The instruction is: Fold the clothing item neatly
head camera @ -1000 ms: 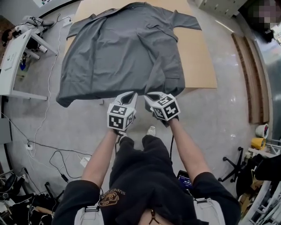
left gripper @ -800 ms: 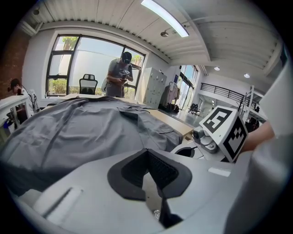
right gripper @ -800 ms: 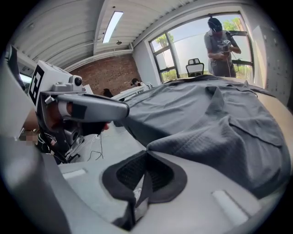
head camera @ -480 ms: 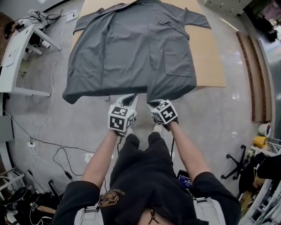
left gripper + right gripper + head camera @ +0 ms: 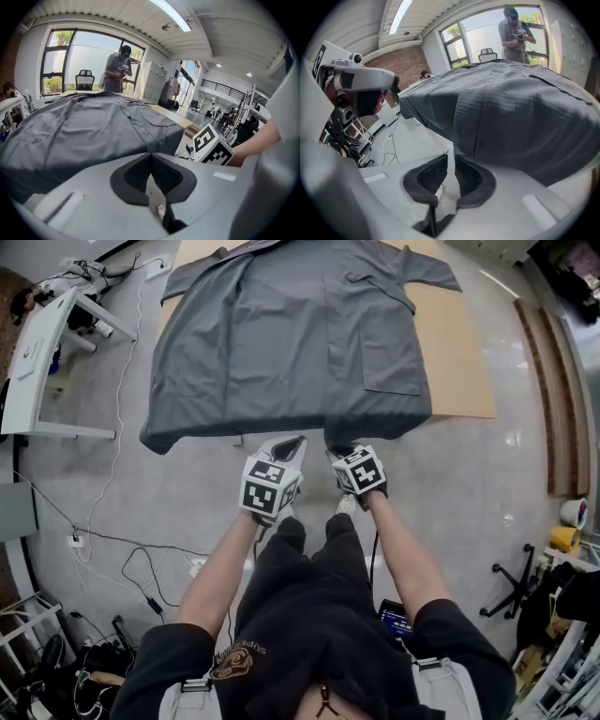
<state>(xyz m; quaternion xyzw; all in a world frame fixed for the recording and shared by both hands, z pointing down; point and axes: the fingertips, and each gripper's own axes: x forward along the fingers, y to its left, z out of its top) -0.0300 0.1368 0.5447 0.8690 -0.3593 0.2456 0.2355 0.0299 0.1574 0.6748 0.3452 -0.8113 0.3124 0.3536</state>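
A grey button-up shirt (image 5: 291, 334) lies spread flat on a wooden table (image 5: 464, 362), its hem hanging over the near edge. My left gripper (image 5: 295, 442) sits just below the hem, shut; in the left gripper view the left gripper (image 5: 150, 154) shows its pads meeting, no cloth between them, and the shirt (image 5: 84, 126) just beyond. My right gripper (image 5: 335, 450) is beside it, under the hem. In the right gripper view the right gripper (image 5: 451, 157) has just been opening: a narrow gap shows and the shirt's (image 5: 520, 112) hem hangs at the tips, not pinched.
A white desk (image 5: 28, 352) stands at the left, with cables (image 5: 112, 540) across the floor. Tape rolls (image 5: 570, 521) and a chair base (image 5: 511, 587) are at the right. A person (image 5: 117, 70) stands beyond the table's far end.
Both grippers have come down and toward me below the table edge. The hem, drawn to a point at the right gripper a second ago, now hangs straight. The right jaws have parted slightly.
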